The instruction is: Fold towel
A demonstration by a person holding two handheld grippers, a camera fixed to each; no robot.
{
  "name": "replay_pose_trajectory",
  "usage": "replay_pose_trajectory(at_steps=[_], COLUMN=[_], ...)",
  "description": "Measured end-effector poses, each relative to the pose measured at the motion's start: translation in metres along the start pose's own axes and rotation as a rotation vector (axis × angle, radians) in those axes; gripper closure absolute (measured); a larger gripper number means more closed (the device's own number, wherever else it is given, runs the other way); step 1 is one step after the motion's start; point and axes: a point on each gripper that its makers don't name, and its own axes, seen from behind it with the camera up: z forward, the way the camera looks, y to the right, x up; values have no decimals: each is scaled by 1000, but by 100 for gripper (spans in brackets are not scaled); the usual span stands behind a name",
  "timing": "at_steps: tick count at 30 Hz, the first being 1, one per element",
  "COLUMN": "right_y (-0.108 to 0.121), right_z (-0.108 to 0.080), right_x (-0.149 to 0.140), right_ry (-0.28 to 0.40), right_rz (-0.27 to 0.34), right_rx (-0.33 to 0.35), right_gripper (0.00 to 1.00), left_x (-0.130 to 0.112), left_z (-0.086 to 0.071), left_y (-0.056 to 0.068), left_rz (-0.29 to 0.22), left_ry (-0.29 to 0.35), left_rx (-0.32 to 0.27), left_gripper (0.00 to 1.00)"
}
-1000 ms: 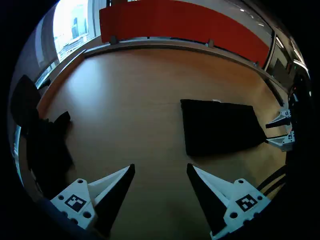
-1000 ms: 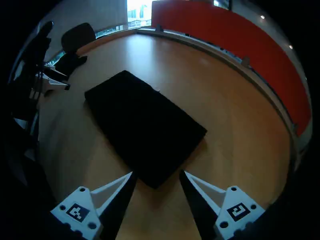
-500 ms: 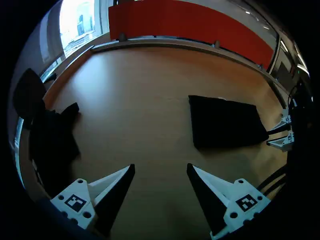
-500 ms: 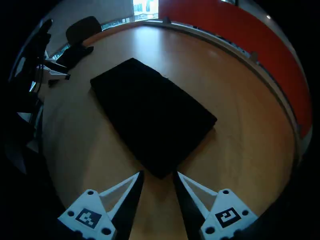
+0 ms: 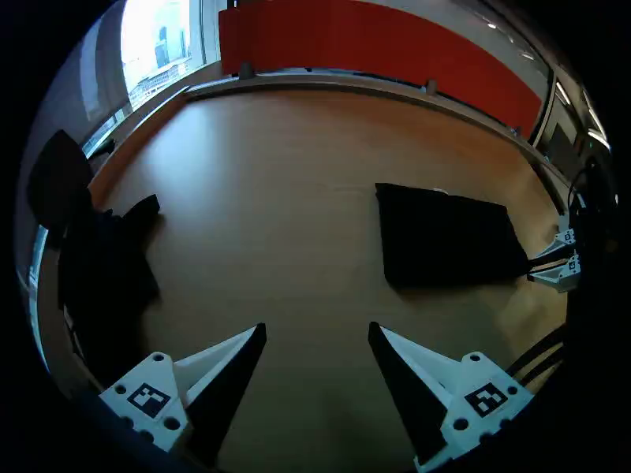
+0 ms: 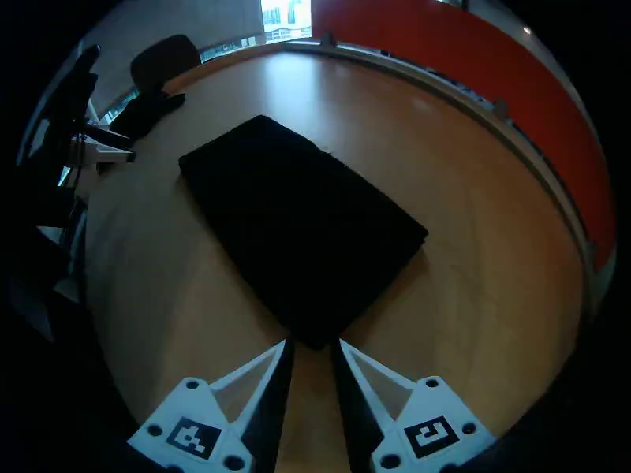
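Note:
A black towel [image 6: 300, 221] lies folded flat on the wooden table [image 6: 473, 236]; it also lies right of centre as the towel [image 5: 446, 236] in the left gripper view. My right gripper [image 6: 312, 347] is low over the towel's near corner, its jaws narrowed to a small gap with the corner tip between the fingertips and bare wood showing behind it. From the left gripper view the right gripper [image 5: 540, 266] sits at the towel's right corner. My left gripper [image 5: 315, 331] hovers open over bare table, well left of the towel, holding nothing.
A black chair with dark cloth on it [image 5: 98, 260] stands at the table's left side, also seen as the chair [image 6: 162, 59]. A red partition [image 5: 378, 43] runs along the far edge, with a bright window [image 5: 158, 47] beside it.
My right gripper has moved down to the towel's near corner and its jaws have narrowed steadily. The left gripper has drifted back slightly, staying open.

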Motion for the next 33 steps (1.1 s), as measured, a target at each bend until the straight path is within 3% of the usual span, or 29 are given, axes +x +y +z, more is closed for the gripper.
replay_pose_trajectory(at_steps=[9,18,33], right_y=[4,9,24], right_z=[0,-6,-44], right_x=[0,14,64], right_ry=[-4,33,131], right_rz=[-12,-20,-32], right_rx=[-15,-43,-113], right_gripper=[96,97,96], left_x=[0,1,7], left_z=[0,1,1], left_y=[-1,-3,-2], left_rz=[-6,-13,-12], left_ry=[2,4,15], left_rx=[3,5,5], left_gripper=[4,4,4])
